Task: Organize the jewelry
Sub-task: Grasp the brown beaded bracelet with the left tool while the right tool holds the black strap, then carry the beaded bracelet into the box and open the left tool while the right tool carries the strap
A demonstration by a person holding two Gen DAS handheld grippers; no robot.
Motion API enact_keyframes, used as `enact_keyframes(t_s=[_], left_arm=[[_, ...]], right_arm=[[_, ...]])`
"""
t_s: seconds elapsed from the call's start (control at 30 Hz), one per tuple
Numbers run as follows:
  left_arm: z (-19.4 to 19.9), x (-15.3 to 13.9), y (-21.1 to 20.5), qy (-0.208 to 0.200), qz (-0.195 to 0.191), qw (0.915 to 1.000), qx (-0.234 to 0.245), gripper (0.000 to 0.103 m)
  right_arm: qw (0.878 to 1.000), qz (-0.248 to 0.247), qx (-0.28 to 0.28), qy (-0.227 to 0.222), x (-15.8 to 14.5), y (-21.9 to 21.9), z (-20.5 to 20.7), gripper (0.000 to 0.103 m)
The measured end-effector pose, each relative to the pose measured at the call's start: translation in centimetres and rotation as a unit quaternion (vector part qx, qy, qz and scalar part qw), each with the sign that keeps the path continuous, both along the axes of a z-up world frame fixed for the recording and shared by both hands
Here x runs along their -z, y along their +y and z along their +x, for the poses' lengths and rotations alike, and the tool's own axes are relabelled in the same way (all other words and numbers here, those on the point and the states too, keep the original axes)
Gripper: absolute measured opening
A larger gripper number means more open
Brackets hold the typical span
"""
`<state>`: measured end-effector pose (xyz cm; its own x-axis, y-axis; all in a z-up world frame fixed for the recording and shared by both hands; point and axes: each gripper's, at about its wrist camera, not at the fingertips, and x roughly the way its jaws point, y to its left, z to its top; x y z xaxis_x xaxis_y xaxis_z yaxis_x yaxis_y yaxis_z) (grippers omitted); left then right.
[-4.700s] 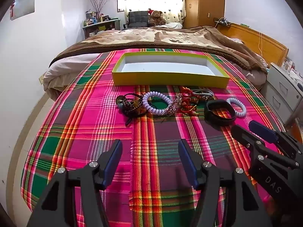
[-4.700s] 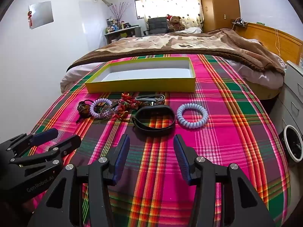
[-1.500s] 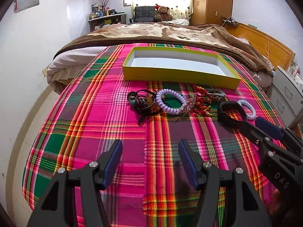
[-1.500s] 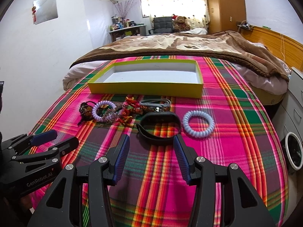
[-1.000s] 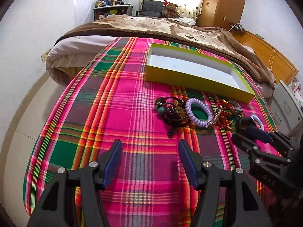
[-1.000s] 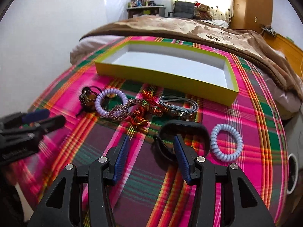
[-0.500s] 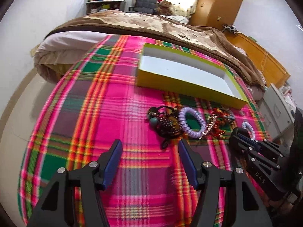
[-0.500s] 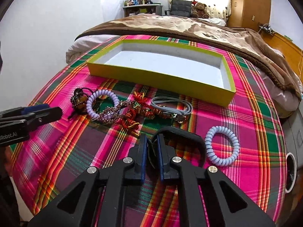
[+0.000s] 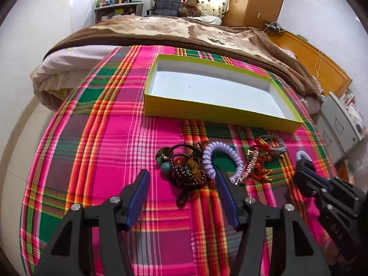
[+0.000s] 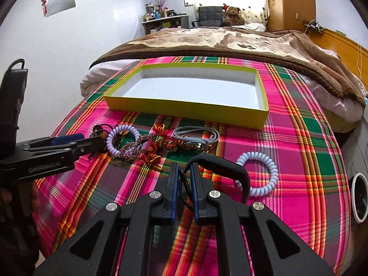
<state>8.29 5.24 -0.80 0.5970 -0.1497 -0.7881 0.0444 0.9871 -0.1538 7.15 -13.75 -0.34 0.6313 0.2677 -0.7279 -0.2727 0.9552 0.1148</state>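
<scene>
My right hand-held gripper (image 10: 184, 179) was clamped on the near-left rim of the black band (image 10: 230, 168), blue pads pinching the strap, with the rest of the loop arching out to the far right over the plaid blanket (image 10: 299, 138) on the bed. My left hand-held gripper (image 9: 181, 184) stood wide, nothing pinched; its jaws had just been closing a little, and the dark bead bracelets (image 9: 184, 168) lay on the blanket just ahead, between the two fingertips. The purple coil tie (image 9: 220, 158) sat touching the right side of that bead pile, close to the right finger (image 9: 226, 197). Right of it lay the red-gold knotted cord (image 9: 260, 161), tangled with a sparkly chain (image 10: 132, 148); the grey cord loops (image 10: 195, 135) lay just beyond that, nearer the box. The pale blue coil tie (image 10: 257, 172) lay flat just right of the black band, the two overlapping in view; I couldn't tell if they touched. The yellow box (image 10: 184, 109) sat open on the far side of the jewelry row, white floor bare. The brown blanket (image 10: 230, 39) covered the far half of the bed. In the right wrist view the left hand-held gripper reached in from the left, tips over the bead pile.
</scene>
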Motion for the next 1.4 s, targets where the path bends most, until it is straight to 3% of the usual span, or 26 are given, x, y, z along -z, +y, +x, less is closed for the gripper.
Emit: enact_keyframes(t_s=[0.1,0.23,0.3,0.9,1.1,1.4], left_arm=[[0.5,0.7,0.1,0.013,-0.004,0.9999,-0.002,0.043],[0.4,0.6,0.2,0.008,-0.006,0.9999,-0.008,0.037],[0.5,0.7,0.2,0.011,-0.009,0.9999,-0.004,0.027],[-1.4,-3.0,1.8,-0.043,-0.025,0.9987,-0.009,0.026],[0.3,-4.5,1.8,-0.054,-0.030,0.9980,-0.007,0.026],[4.9,-5.8,1.1,-0.059,-0.025,0.9980,0.001,0.026]], right_arm=[[1.000,0.005,0.004,0.000,-0.1,-0.2,0.0,0.010],[1.000,0.011,0.008,0.002,0.0,-0.5,0.1,0.010],[1.000,0.012,0.007,0.002,0.1,-0.5,0.1,0.010],[1.000,0.014,0.004,-0.028,-2.3,-1.2,-0.4,0.010],[0.999,0.012,0.001,-0.052,-4.9,-1.6,0.9,0.010],[0.998,-0.013,0.010,-0.059,-6.2,-1.9,6.9,0.010]])
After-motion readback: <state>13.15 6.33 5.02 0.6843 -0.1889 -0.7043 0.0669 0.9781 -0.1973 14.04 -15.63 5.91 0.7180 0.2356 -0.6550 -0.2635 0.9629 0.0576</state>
